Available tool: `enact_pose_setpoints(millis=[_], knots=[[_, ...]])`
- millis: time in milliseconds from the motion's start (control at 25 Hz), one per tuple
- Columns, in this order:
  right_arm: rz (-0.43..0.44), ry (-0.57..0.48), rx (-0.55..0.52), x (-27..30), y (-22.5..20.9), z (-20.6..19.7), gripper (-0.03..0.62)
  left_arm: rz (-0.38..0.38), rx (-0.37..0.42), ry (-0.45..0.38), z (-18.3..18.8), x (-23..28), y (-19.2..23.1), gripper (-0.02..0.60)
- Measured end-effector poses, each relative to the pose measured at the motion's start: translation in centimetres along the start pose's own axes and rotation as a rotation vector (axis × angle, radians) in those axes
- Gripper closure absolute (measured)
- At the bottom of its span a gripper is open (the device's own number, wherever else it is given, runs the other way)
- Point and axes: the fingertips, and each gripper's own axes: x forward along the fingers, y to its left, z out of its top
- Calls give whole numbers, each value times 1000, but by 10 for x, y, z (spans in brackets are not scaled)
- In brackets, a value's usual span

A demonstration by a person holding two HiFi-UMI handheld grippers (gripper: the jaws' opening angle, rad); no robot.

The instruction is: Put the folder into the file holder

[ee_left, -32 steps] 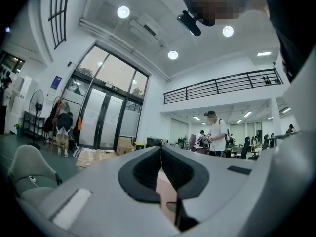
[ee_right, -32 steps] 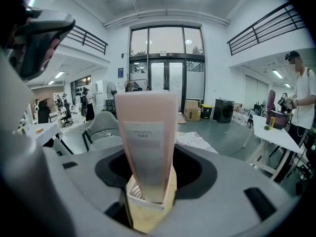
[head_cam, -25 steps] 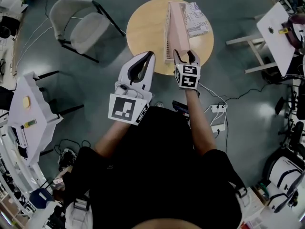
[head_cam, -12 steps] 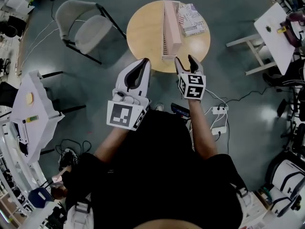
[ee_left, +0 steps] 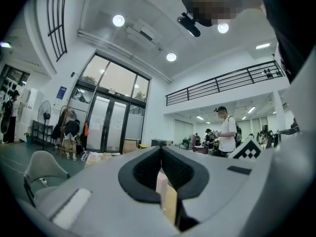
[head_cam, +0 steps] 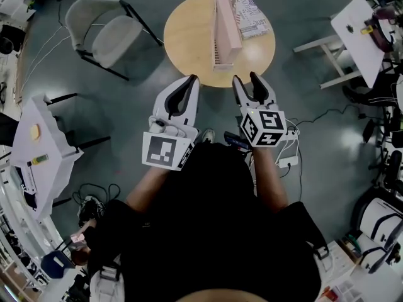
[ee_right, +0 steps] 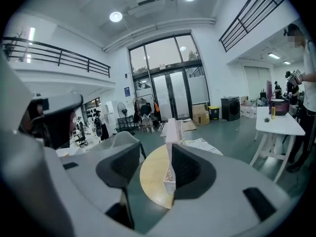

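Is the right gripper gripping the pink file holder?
No: the right gripper hangs short of the pink file holder on the round table, jaws apart, just closing slightly, nothing between them.

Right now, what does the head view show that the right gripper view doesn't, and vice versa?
Head view only: the person's arms and floor cables. Right gripper view only: glass doors, railings and ceiling lights. Both: the round table, the holder standing on it, papers beside it, and the right tool, whose jaws are apart, have just closed slightly, and have nothing between them.
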Motion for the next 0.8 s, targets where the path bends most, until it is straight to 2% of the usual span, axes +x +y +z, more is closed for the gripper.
enact_pose_setpoints(millis=[400, 520, 680, 800], knots=[[-20, -105, 11, -47, 51, 35, 463, -25, -25, -5, 3, -26, 19, 575], [-31, -126, 9, -53, 59, 38, 503, -42, -34, 0, -2, -30, 21, 575], [-44, -137, 14, -59, 63, 39, 588, -61, -39, 3, -5, -30, 20, 575], [-49, -139, 14, -60, 64, 40, 599, -67, -39, -7, -2, -30, 19, 575]])
